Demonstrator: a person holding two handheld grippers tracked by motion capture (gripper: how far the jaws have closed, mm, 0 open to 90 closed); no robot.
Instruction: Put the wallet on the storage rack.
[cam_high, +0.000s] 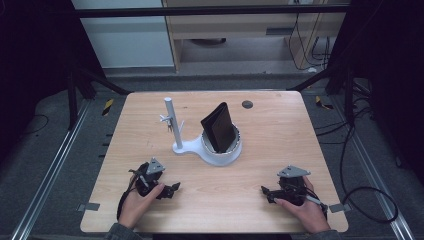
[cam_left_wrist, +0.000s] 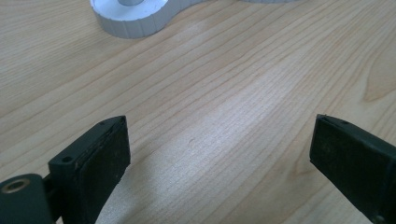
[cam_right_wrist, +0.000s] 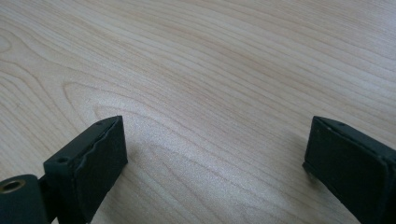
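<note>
A white stand (cam_high: 189, 147) with a ring-shaped cup and an upright post (cam_high: 171, 120) sits mid-table. A black wallet-like folded item (cam_high: 220, 127) stands upright in the cup. My left gripper (cam_high: 171, 190) rests near the front left of the table, open, jaws wide apart over bare wood (cam_left_wrist: 219, 140). The stand's round base (cam_left_wrist: 135, 18) lies just ahead of it. My right gripper (cam_high: 265, 192) rests at the front right, open, with only wood grain between its jaws (cam_right_wrist: 215, 144).
The wooden table (cam_high: 270, 150) has a small dark round cap (cam_high: 247, 104) near its far edge. Metal rails, black frame legs and cables (cam_high: 360, 190) surround the table on the grey floor.
</note>
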